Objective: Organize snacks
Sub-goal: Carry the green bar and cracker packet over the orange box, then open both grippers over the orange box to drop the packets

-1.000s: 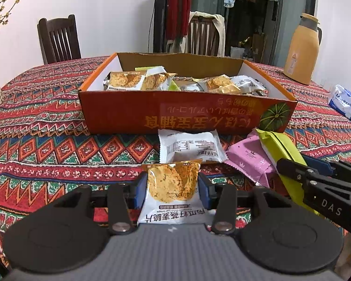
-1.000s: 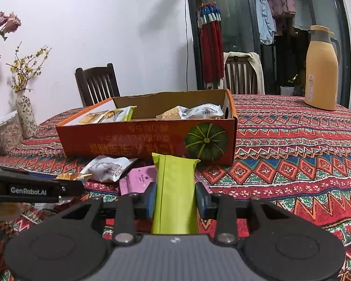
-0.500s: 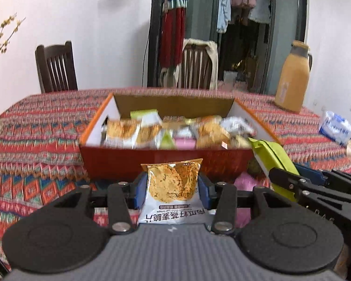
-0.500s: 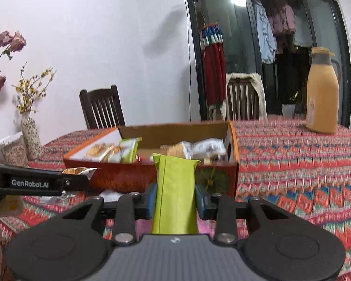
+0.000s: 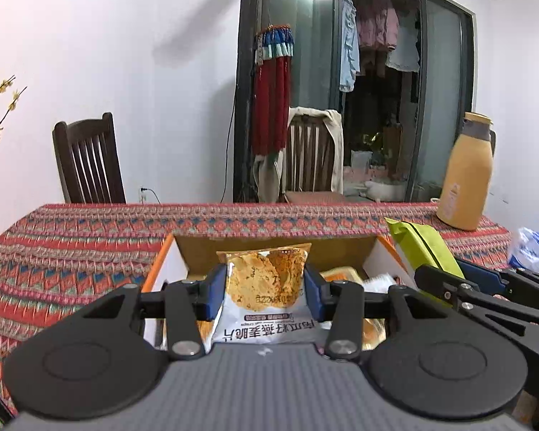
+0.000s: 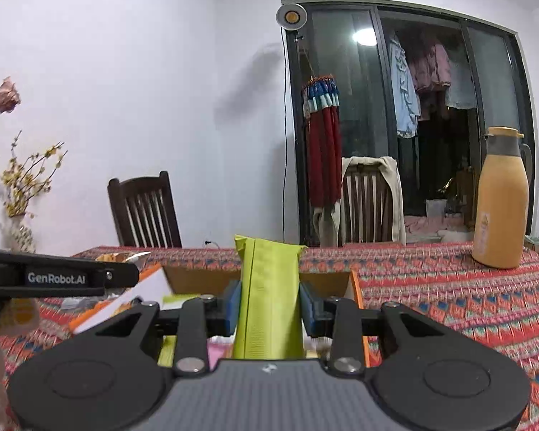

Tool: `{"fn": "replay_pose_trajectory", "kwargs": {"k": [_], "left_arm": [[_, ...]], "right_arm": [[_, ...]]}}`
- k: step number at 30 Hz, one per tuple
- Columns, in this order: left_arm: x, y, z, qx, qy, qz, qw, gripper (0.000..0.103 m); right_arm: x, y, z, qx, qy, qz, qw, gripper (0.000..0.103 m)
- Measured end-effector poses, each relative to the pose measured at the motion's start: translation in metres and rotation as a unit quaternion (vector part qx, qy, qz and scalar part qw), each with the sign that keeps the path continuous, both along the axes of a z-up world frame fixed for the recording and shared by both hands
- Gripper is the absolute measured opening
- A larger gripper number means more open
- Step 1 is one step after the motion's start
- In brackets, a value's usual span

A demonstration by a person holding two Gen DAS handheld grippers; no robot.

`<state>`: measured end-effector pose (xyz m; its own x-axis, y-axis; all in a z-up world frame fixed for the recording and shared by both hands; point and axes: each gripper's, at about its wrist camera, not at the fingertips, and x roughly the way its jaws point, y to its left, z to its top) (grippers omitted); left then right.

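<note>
We are in a home, in a dining room, going by what stands around us. A table (image 5: 90, 237) wears a bright woven cloth in red patterns, and dark wooden chairs (image 5: 86, 161) wait at its far side, one (image 6: 370, 201) with a pale garment thrown over its back. A tan thermos jug (image 6: 499, 204) sits on the cloth. A vase of dried flowers (image 6: 21, 215) stands at the left. Behind a dark-framed glass door (image 5: 406, 89) we see laundry (image 6: 406, 97) hung up to dry
</note>
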<state>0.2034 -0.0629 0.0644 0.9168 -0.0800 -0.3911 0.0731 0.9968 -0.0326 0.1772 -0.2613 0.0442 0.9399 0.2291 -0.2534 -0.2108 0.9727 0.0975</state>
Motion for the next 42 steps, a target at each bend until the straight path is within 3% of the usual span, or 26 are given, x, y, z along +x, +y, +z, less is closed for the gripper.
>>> {"fn": "replay_pose_trajectory", "kwargs": {"k": [6,12,20,21,23,24,25,26,28,42], "left_arm": [[0.032,0.01,-0.011,-0.014,-0.005,0.022,0.9996,0.046],[0.056,0.028,-0.032,-0.039,0.021,0.023,0.9987,0.046],[0.057,0.03,-0.041,-0.039,0.029,0.022,0.9986,0.047],[0.056,0.03,-0.04,-0.038,0.026,0.027,0.9986,0.052],[0.05,0.03,-0.039,-0.037,0.015,0.038,0.9985,0.075],[0.048,0.03,-0.037,-0.035,0.005,0.047,0.9983,0.089],[0.045,0.03,-0.036,-0.034,-0.004,0.054,0.998,0.099],[0.043,0.031,-0.035,-0.035,-0.011,0.06,0.9976,0.103],[0.04,0.032,-0.034,-0.04,-0.015,0.066,0.9969,0.103],[0.041,0.032,-0.037,-0.041,0.0,0.061,0.9973,0.103]], "right_arm": [[0.04,0.01,0.004,0.007,-0.008,-0.013,1.0,0.033],[0.062,0.017,-0.022,-0.004,0.016,0.0,1.0,0.033],[0.068,0.015,-0.035,-0.002,0.044,0.006,0.999,0.034],[0.067,0.016,-0.035,0.0,0.043,0.006,0.999,0.034],[0.064,0.015,-0.034,0.005,0.041,0.004,0.999,0.035],[0.063,0.013,-0.033,0.009,0.037,0.001,0.999,0.037],[0.062,0.011,-0.033,0.012,0.036,-0.002,0.999,0.053],[0.061,0.009,-0.032,0.017,0.033,-0.007,0.999,0.076],[0.059,0.007,-0.032,0.021,0.028,-0.017,0.999,0.102],[0.057,0.005,-0.038,0.027,0.023,-0.036,0.999,0.103]]}}
